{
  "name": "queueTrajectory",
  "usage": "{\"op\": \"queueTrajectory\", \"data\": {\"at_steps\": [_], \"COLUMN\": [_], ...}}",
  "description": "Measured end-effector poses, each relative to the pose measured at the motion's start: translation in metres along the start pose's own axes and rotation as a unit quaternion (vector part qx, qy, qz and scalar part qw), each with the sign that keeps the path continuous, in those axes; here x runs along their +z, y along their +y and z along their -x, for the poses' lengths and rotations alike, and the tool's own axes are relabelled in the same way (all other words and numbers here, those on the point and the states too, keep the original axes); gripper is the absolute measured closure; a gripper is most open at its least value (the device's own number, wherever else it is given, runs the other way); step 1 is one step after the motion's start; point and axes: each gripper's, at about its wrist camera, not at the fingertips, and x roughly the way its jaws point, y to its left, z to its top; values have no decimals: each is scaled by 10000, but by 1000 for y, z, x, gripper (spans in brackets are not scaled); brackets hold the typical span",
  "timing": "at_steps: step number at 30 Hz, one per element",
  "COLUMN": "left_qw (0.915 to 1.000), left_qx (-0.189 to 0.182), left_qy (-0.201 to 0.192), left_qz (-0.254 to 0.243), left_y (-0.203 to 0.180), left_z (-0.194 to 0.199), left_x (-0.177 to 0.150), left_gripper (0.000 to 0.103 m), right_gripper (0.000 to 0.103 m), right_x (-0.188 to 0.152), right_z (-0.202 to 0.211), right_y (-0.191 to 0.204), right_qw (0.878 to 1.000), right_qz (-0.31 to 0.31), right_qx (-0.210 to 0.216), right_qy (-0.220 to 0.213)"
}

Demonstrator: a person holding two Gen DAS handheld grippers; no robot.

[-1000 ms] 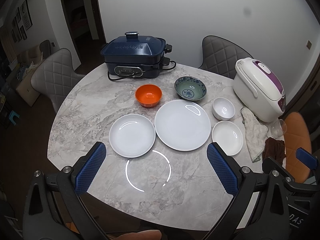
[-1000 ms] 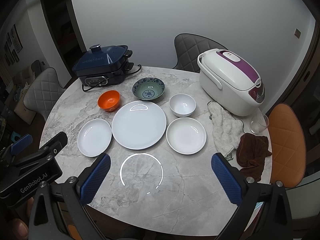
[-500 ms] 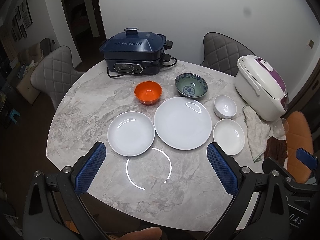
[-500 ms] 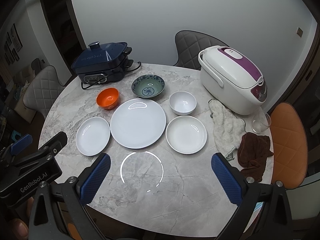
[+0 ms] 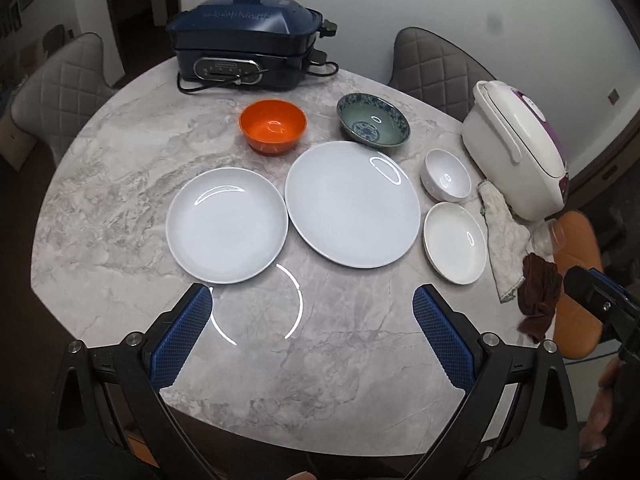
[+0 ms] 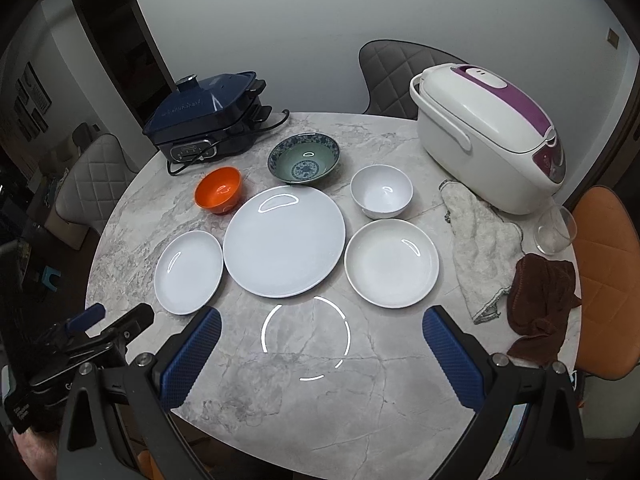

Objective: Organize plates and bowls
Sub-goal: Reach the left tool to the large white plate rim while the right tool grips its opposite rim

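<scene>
On the round marble table (image 5: 100, 208) lie a large white plate (image 5: 352, 204) (image 6: 284, 240), a medium white plate (image 5: 227, 225) (image 6: 189, 271) to its left and a small white plate (image 5: 455, 242) (image 6: 391, 262) to its right. Behind them stand an orange bowl (image 5: 273, 125) (image 6: 218, 190), a green patterned bowl (image 5: 373, 120) (image 6: 303, 158) and a small white bowl (image 5: 446, 175) (image 6: 381, 191). My left gripper (image 5: 312, 332) is open and empty, above the table's near edge just short of the medium plate. My right gripper (image 6: 320, 352) is open and empty, in front of the large plate.
A dark blue electric cooker (image 5: 244, 40) stands at the back left and a white and purple rice cooker (image 6: 486, 132) at the right. A grey cloth (image 6: 478, 248), a brown cloth (image 6: 540, 300) and a tipped glass (image 6: 554, 230) lie at the right edge. Chairs surround the table.
Both grippers have moved forward toward the dishes, the left one more, so the dishes look larger. Both stay open. Nothing on the table has moved.
</scene>
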Motion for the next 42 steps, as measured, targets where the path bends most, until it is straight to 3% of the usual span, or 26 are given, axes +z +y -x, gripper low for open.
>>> {"op": "queueTrajectory", "data": {"at_steps": [4,7,10,12,13,16,19,21,23,25,27,31,34,37,42], "left_qw": [9930,9844,9785,9704,9646,9464,9335,9224,9061,8857,8711,8520,8364,8243,8240], "left_qx": [-291,-504,-758,-854,-988,-1144,-1420,-1686,-2074,-2319,-2300,-2117,-1978,-1918,-1877], "left_qy": [-111,658,686,906,1037,1343,1679,1851,1955,2142,2352,2584,2891,3154,3322], "left_qz": [-1142,-1551,-1794,-2069,-2214,-2707,-2832,-2939,-3126,-3405,-3646,-4032,-4215,-4293,-4188], "left_y": [11,24,43,49,49,43,31,20,4,-18,-35,-59,-70,-74,-78], "left_z": [-36,-73,-103,-130,-145,-188,-222,-236,-244,-255,-268,-291,-311,-328,-347], "left_x": [22,63,113,143,156,184,206,219,230,239,247,256,254,244,243], "left_gripper": [1,1,1,1,1,2,8,14,15,15,19,19,19,30,46], "right_gripper": [0,2,2,2,2,18,29,29,30,30,33,34,35,40,48], "right_x": [5,7,3,-4,-8,-28,-44,-51,-57,-64,-68,-74,-77,-76,-78], "right_z": [-28,-53,-86,-107,-118,-147,-170,-180,-189,-197,-204,-210,-215,-225,-233], "right_y": [-3,-6,-4,4,5,-7,-20,-23,-27,-30,-33,-43,-49,-56,-65], "right_qw": [9983,9906,9749,9734,9704,9460,9242,9151,9049,9022,8998,8895,8900,8875,8824], "right_qz": [-385,-1007,-1726,-1908,-2022,-2889,-3506,-3680,-3871,-3953,-4021,-4201,-4177,-4193,-4190], "right_qx": [389,837,1364,1244,1311,1462,1507,1641,1758,1719,1693,1790,1822,1912,2139], "right_qy": [-206,-405,-333,-240,-149,-165,-172,-185,-186,-167,-103,-178,-158,-30,59]}}
